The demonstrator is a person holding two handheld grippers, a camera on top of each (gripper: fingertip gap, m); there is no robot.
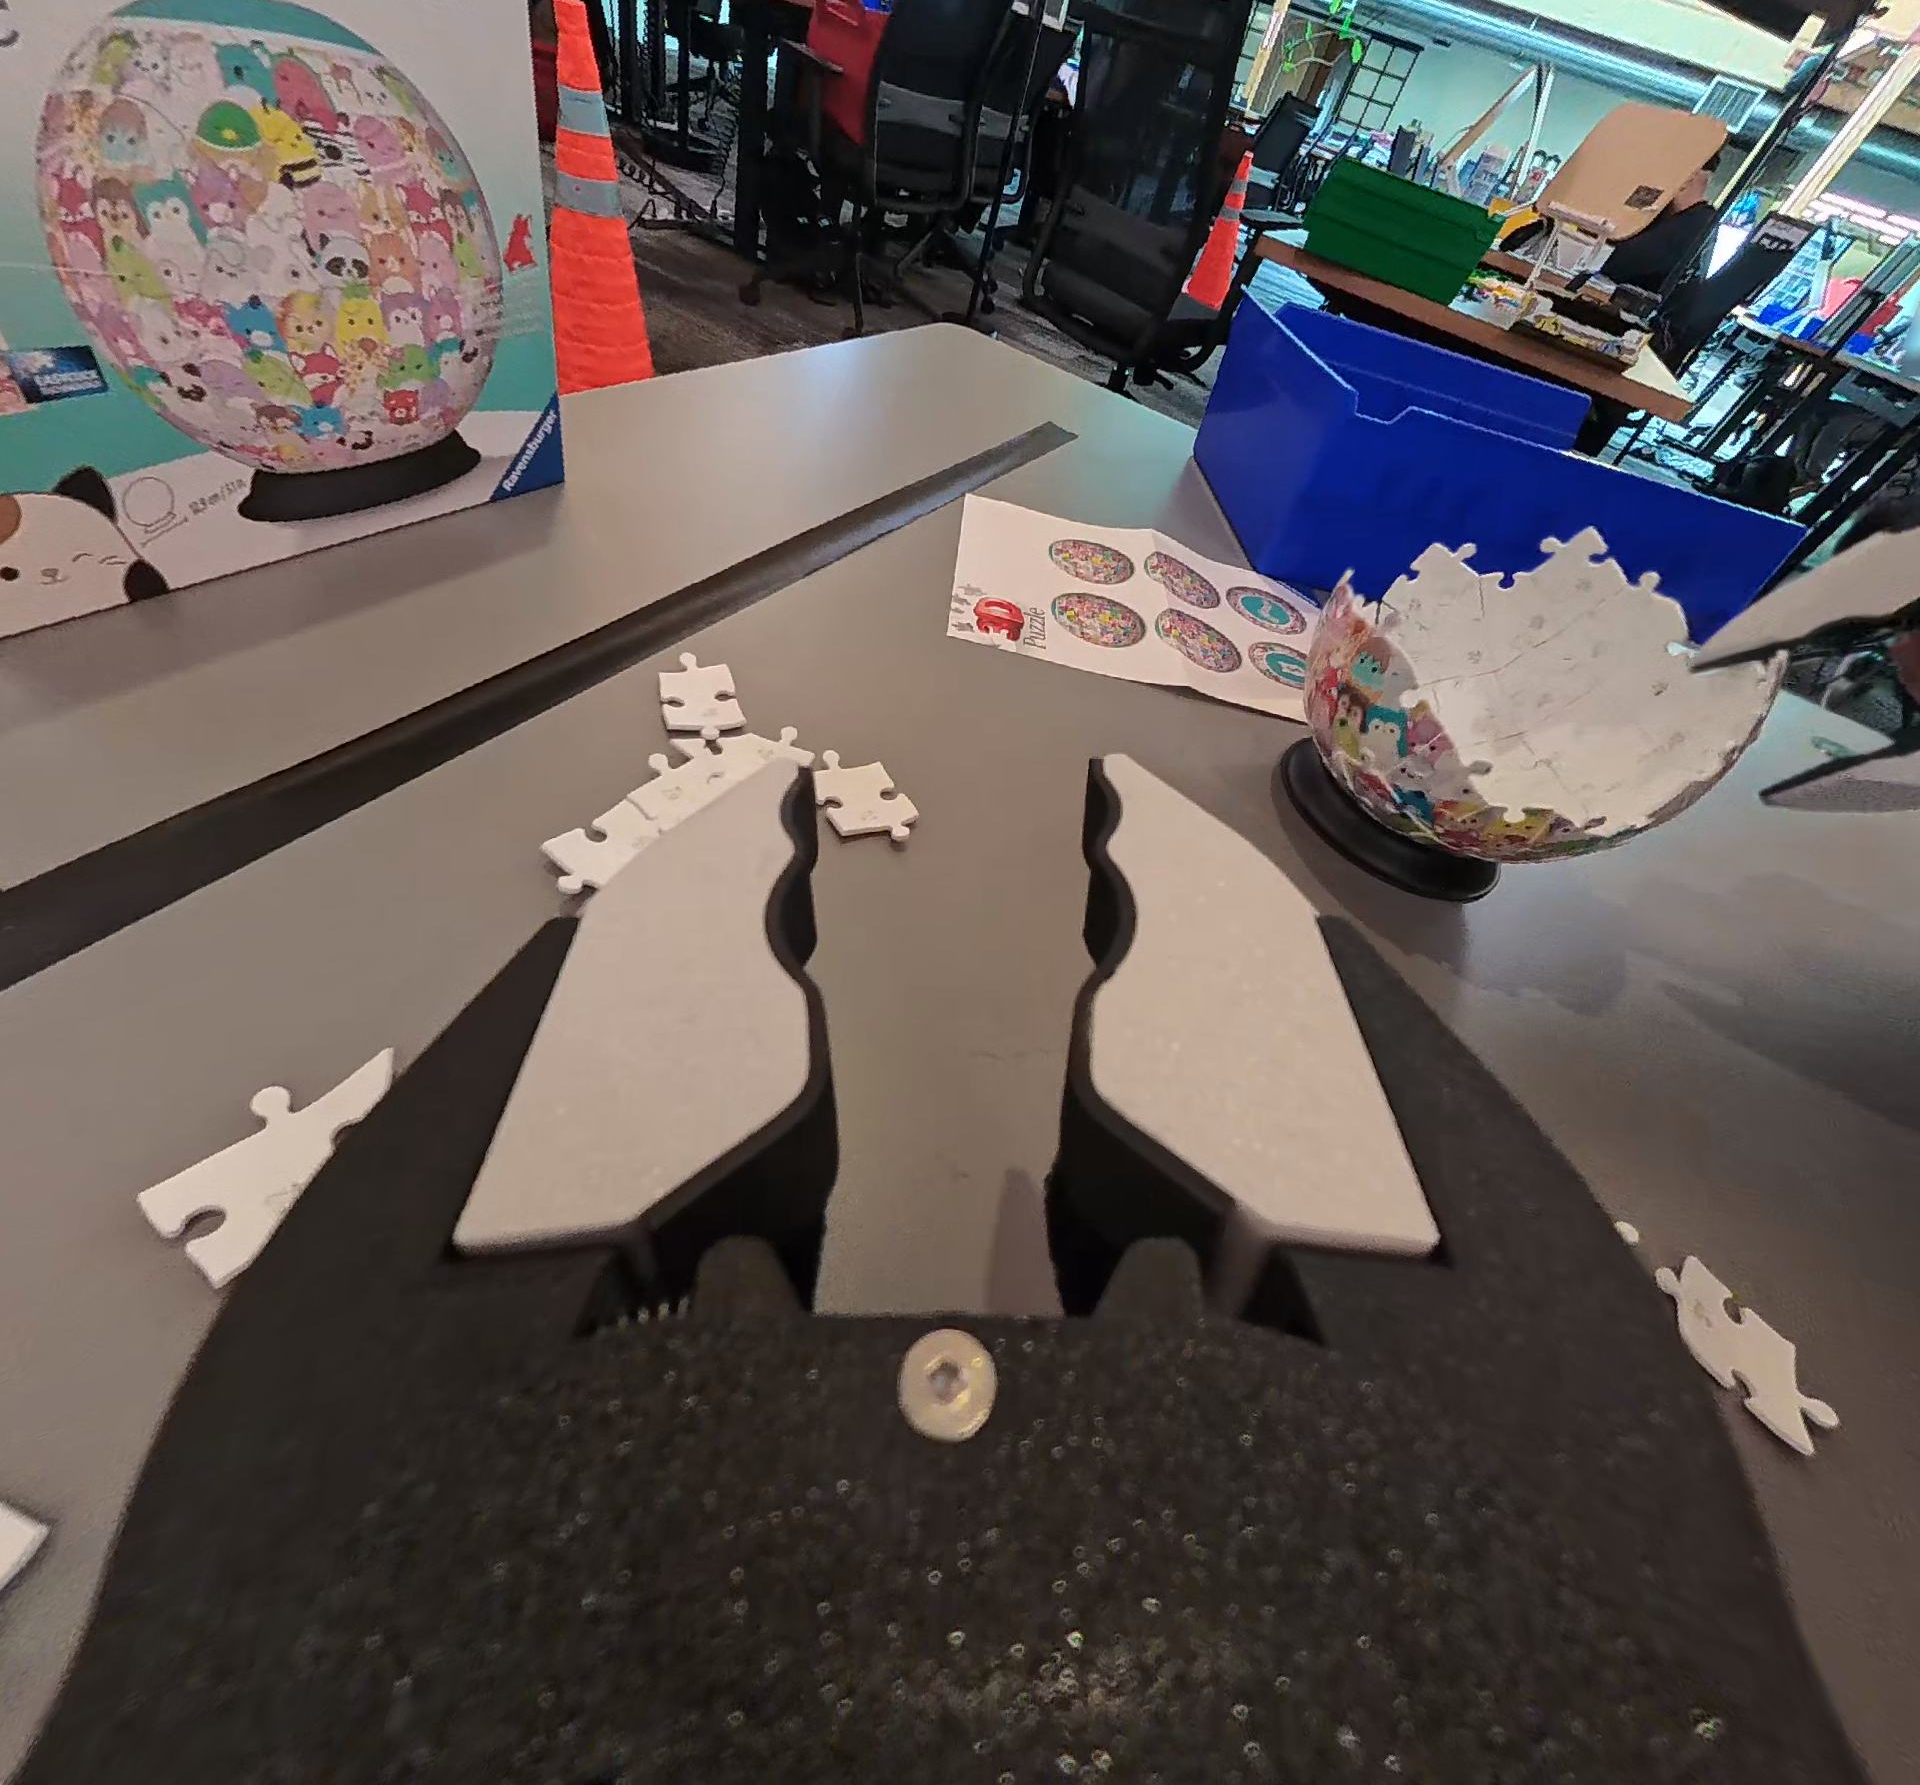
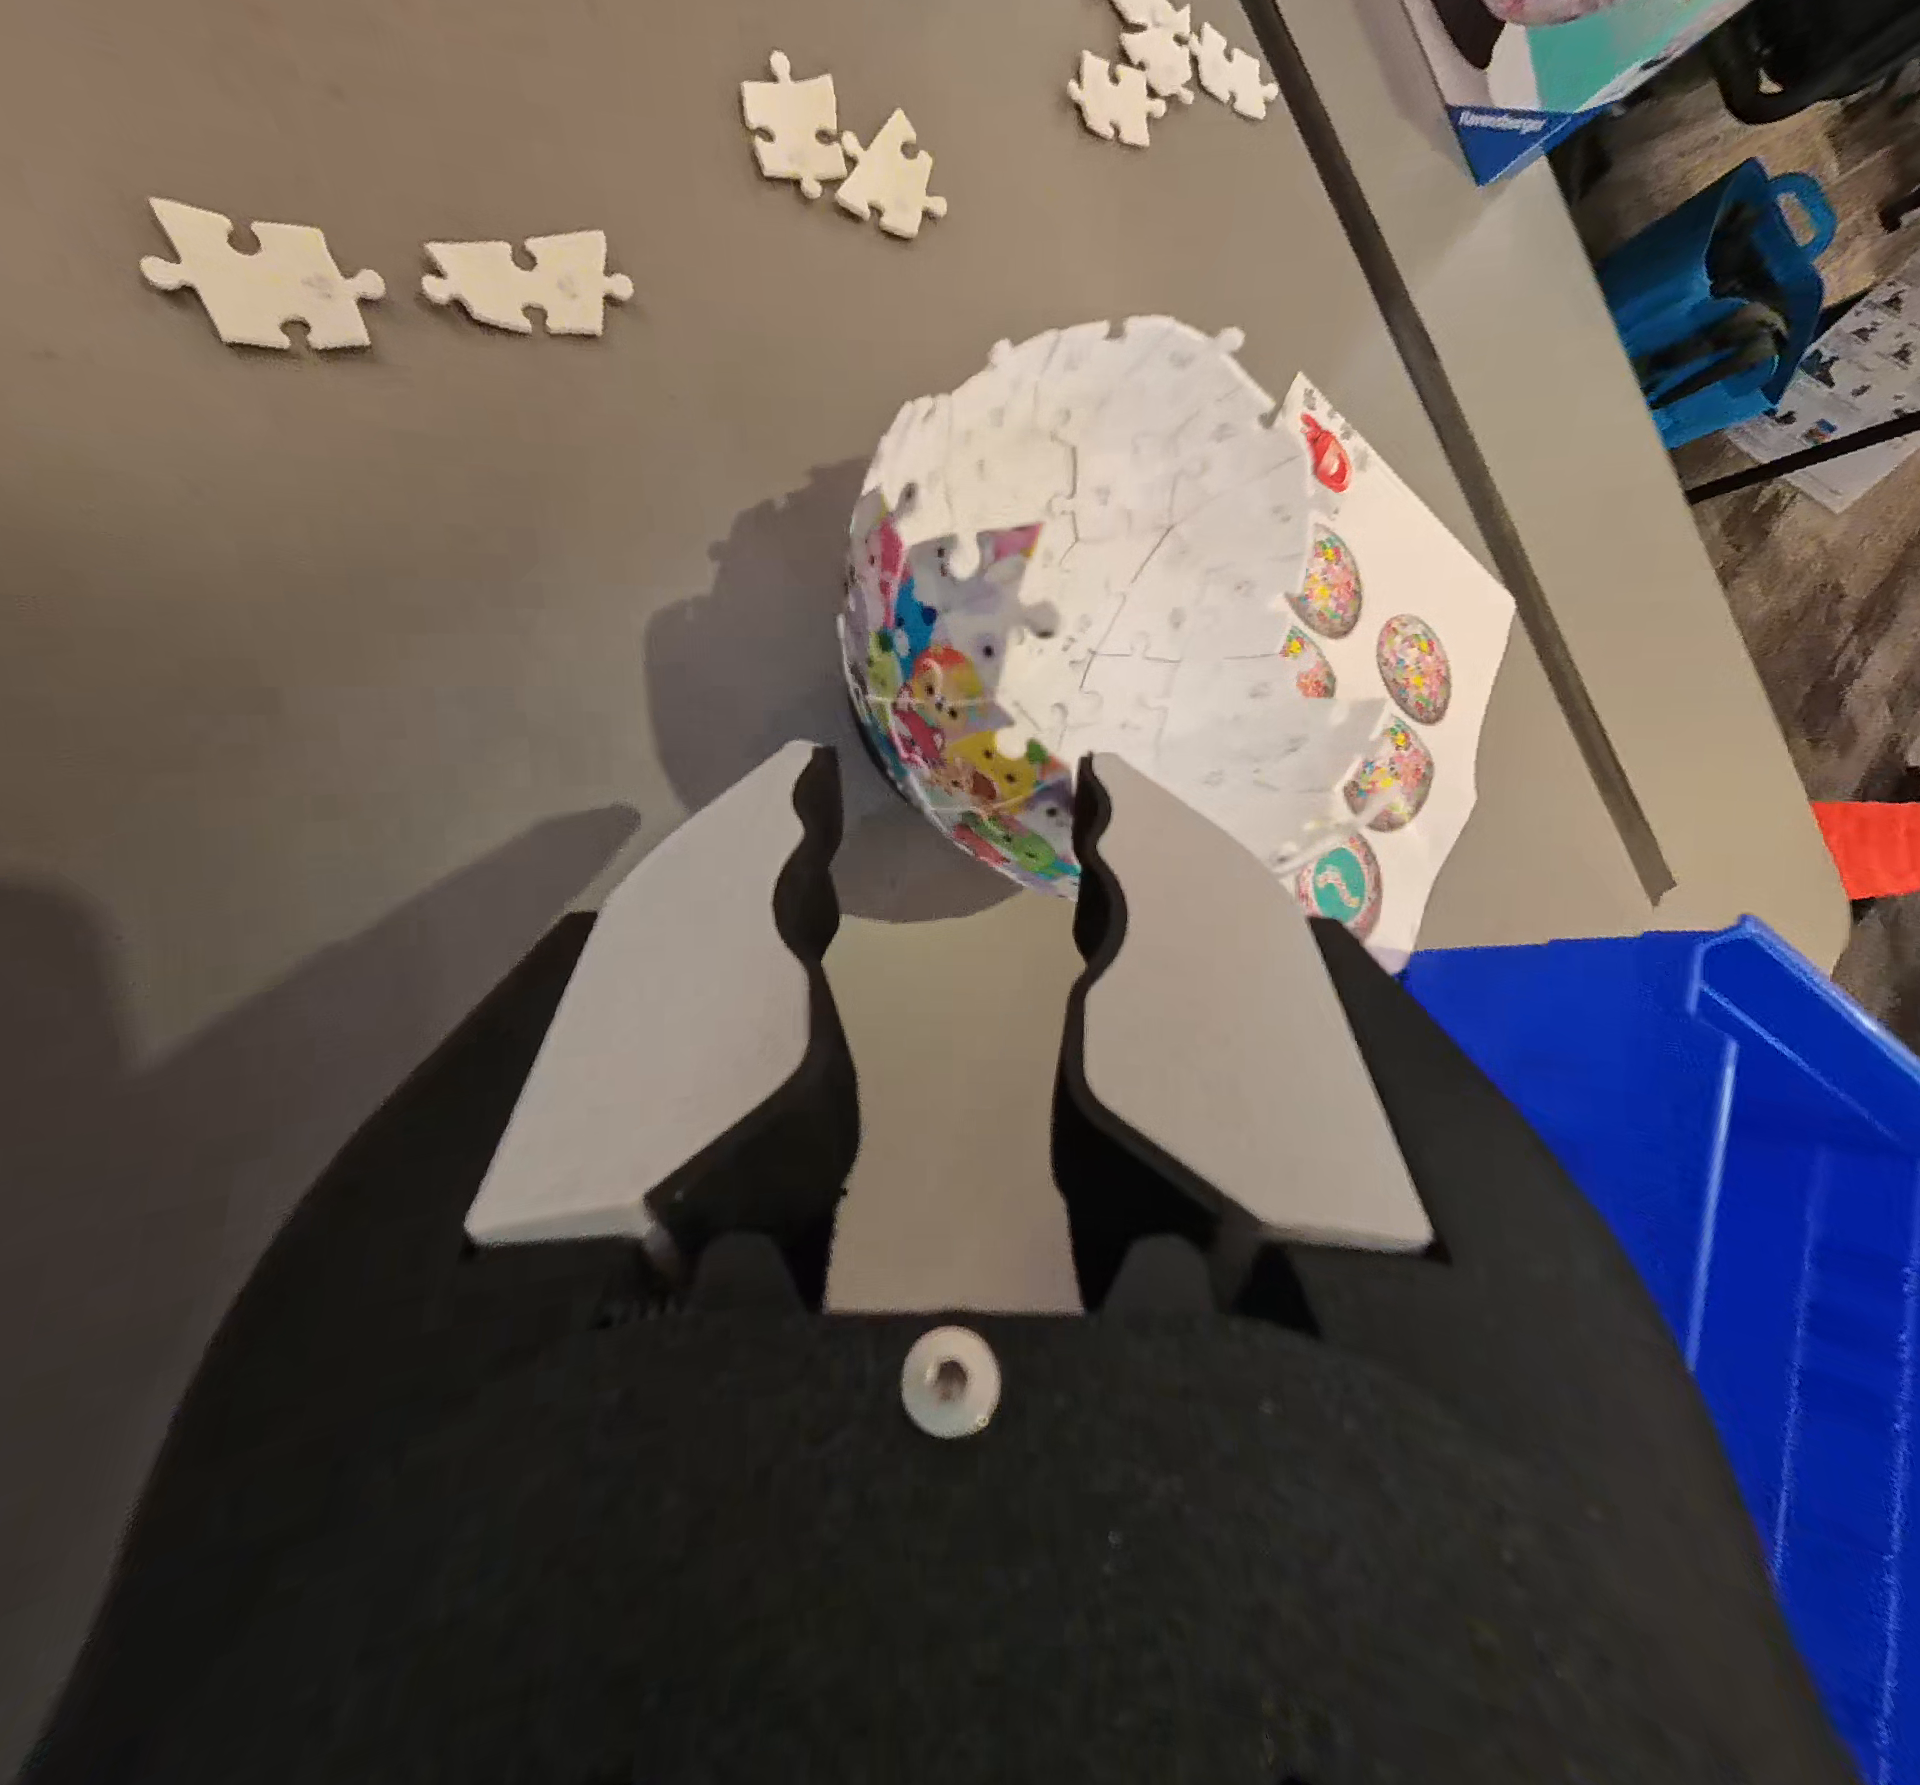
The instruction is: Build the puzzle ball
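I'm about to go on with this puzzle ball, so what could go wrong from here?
The half-built puzzle ball only rests on its black stand; the open right gripper beside its rim could tip it or pop pieces loose. The loose pieces lie white side up, so choosing wrongly seems easy.

The grey table (image 1: 1039,447) carries loose white puzzle pieces (image 2: 520,281) lying face down, the half-built puzzle ball (image 1: 1527,696) on its black stand (image 1: 1382,836), an instruction leaflet (image 1: 1122,592), a blue bin (image 1: 1455,488) and the puzzle box (image 1: 270,218), which seems upright.
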